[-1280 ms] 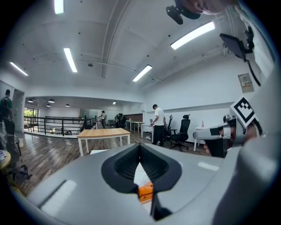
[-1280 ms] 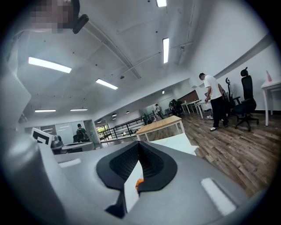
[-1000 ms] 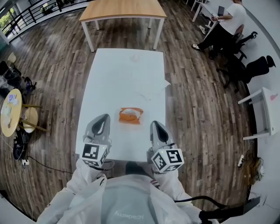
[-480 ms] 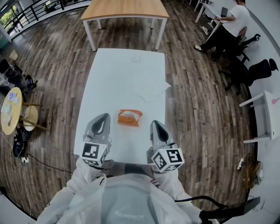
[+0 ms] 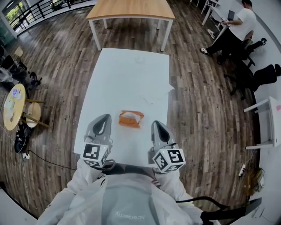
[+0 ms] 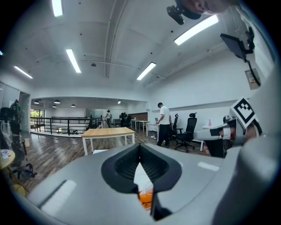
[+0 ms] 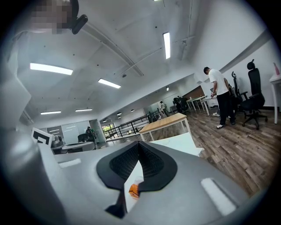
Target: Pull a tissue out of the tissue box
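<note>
We see a long white table point(image 5: 127, 74) on a dark plank floor point(image 5: 197, 110), with a wooden-topped table point(image 5: 131, 9) just beyond its far end. At right a person in a white shirt point(image 5: 243, 22) stands near 2 black office chairs point(image 5: 262, 75); a round yellow table point(image 5: 13, 107) sits at left.

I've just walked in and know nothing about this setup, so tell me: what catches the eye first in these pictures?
The orange tissue pack stands out brightly against the long white table it lies on. On either side of it, near the table's front edge, sit the grey left gripper and right gripper, both shut and empty, each with a black-and-white marker cube. Past the far end stands a wooden table.
</note>
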`<action>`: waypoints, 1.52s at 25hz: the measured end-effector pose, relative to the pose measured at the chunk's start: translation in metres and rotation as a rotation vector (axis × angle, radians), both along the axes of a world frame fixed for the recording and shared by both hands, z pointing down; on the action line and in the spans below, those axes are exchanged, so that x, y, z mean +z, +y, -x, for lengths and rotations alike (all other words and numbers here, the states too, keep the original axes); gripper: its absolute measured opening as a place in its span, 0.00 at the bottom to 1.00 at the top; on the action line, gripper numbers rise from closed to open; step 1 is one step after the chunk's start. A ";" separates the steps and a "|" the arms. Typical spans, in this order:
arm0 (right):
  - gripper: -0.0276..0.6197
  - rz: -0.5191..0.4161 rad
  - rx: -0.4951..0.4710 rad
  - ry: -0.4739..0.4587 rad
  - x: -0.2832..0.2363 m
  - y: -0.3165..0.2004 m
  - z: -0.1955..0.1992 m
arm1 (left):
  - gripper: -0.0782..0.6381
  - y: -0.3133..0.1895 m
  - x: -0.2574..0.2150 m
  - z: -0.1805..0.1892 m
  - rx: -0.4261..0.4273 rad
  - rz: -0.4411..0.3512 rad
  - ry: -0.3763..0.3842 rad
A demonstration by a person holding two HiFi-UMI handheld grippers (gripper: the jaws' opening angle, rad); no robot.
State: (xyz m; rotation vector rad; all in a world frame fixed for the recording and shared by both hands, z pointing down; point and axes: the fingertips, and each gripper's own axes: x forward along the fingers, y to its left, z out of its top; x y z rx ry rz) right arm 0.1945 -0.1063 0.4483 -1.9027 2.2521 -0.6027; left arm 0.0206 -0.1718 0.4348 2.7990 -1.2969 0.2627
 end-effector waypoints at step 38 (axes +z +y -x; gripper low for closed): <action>0.05 0.082 0.036 0.047 0.013 -0.029 0.008 | 0.11 -0.040 0.015 -0.006 0.088 0.059 -0.025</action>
